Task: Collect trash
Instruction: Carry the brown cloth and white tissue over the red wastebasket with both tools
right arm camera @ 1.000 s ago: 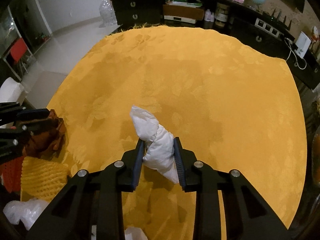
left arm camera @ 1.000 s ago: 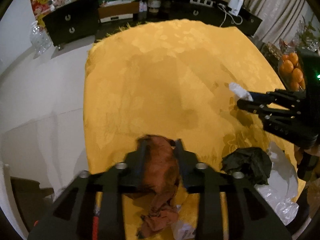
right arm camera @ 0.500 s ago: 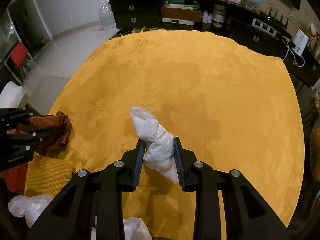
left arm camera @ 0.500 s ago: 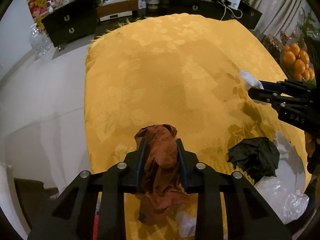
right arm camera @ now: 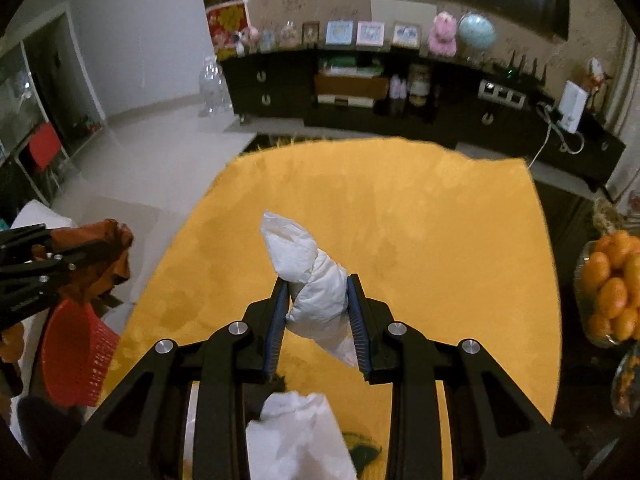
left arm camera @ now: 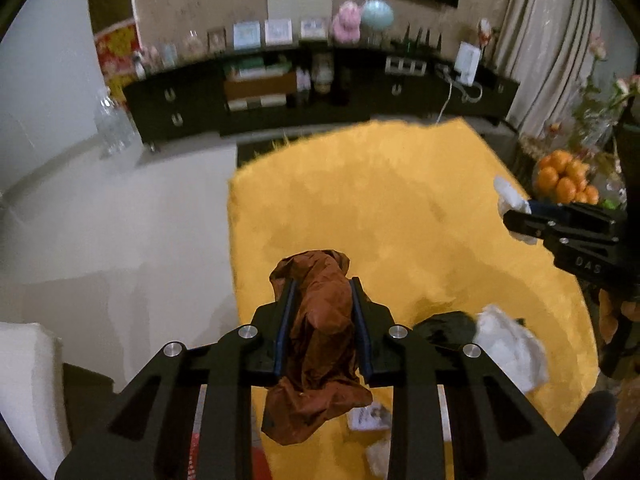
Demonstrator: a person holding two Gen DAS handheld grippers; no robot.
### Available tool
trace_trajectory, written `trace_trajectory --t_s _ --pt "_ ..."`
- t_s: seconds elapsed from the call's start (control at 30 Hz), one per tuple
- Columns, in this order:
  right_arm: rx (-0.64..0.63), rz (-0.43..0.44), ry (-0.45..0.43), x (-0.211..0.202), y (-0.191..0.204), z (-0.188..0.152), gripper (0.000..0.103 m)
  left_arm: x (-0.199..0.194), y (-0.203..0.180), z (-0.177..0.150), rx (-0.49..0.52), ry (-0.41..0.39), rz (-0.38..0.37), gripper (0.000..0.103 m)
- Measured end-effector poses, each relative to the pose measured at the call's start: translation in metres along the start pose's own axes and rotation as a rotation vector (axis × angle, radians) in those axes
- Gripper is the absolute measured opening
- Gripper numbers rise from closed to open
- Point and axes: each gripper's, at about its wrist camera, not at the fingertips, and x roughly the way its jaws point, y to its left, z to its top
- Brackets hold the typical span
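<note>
My left gripper is shut on a crumpled brown paper wad, held up above the near edge of the yellow-clothed table. My right gripper is shut on a twisted white tissue wad, also lifted off the cloth. In the left wrist view the right gripper shows at the right edge with the white wad sticking out. In the right wrist view the left gripper is at the left edge with the brown wad.
A red plastic basket sits low beside the table's left edge. A black crumpled bag and white plastic bags lie on the near cloth. A bowl of oranges stands at the right. A dark sideboard lines the far wall.
Both grippers have risen off the table with their wads and tilted up, so the far wall now shows. The left jaws closed tight on the brown wad.
</note>
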Motion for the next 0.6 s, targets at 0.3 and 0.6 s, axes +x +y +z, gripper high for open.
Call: trace_trajectory --t_s 0.3,0.6 --pt "-0.009 0.006 -0.097 -0.086 0.031 -0.014 0.029 -0.105 0.007 -0.030 -0.060 -0.122 0.069 0.025" --pt "-0.041 0.077 -0.151 -0.140 0.078 -0.031 0.029 -0.183 0.022 -0.071 -0.111 -0.179 0.211 0.025"
